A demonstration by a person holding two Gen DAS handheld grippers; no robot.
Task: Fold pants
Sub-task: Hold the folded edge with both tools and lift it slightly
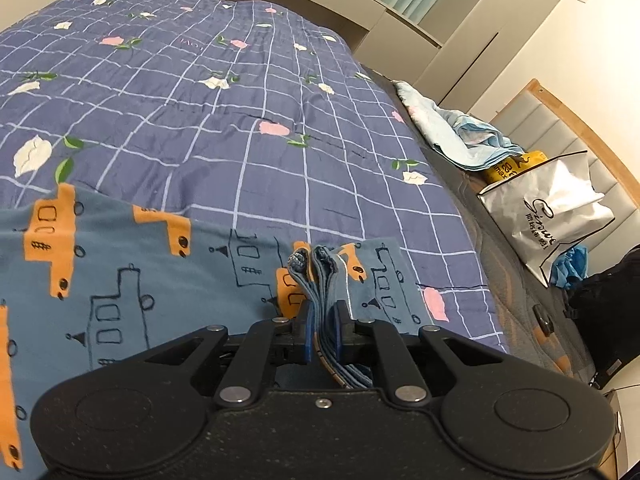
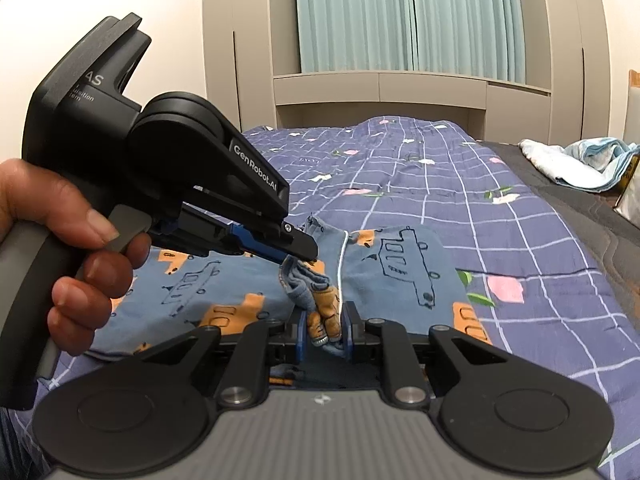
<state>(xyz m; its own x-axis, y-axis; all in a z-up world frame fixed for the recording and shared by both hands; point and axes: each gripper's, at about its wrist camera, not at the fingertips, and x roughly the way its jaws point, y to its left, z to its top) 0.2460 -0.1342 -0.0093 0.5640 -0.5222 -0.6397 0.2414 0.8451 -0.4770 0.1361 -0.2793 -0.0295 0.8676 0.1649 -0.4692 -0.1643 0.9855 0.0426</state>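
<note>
Partly bunched pants (image 1: pixel 120 280), claw-clamped edges hidden

Pretty clearly a bedroom in someone's home from where I'm driving this. There's a bed with a blue grid quilt (image 1: pixel 208 92) printed with little flowers, pale green curtains (image 2: pixel 408 16) set into beige built-in cabinets (image 2: pixel 380 92), a padded headboard (image 1: pixel 560 136), plus a crumpled light blue blanket (image 1: pixel 460 136) and a white shopping bag (image 1: pixel 548 208) alongside.
</note>
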